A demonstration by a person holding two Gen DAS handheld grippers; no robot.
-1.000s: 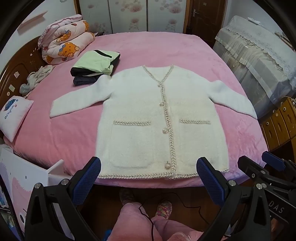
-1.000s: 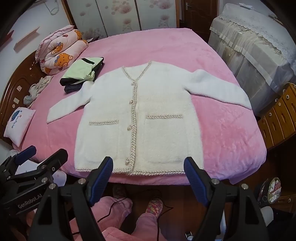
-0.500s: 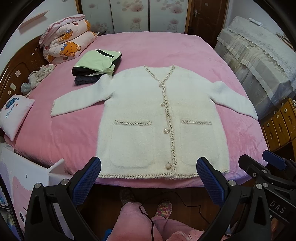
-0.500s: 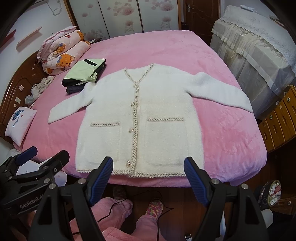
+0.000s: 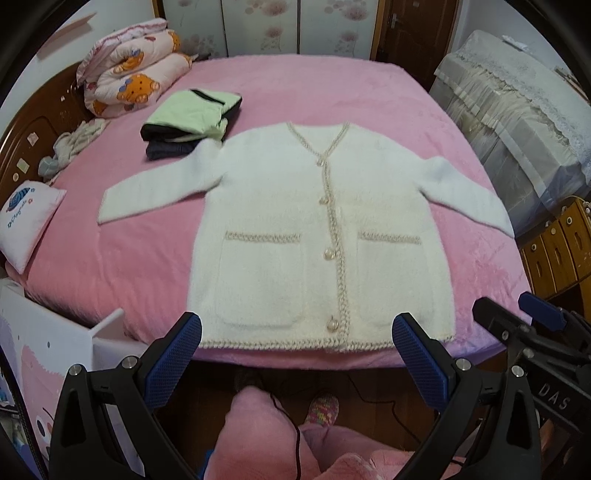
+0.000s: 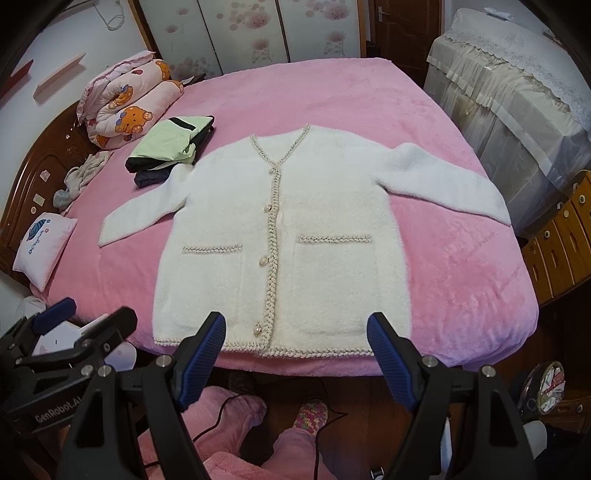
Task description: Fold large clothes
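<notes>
Here, white cardigan flat on pink bed, hem partly hidden behind both grippers' wide, empty jaws.

Pink bed, floral wardrobe doors, dark wooden floor.

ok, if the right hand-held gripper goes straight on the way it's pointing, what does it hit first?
Probably the hem of the white cardigan at the near edge of the pink bed. The right hand-held gripper is open, empty and aimed at the hem near the bottom button. Nothing shows in between, though depth is unclear.
</notes>
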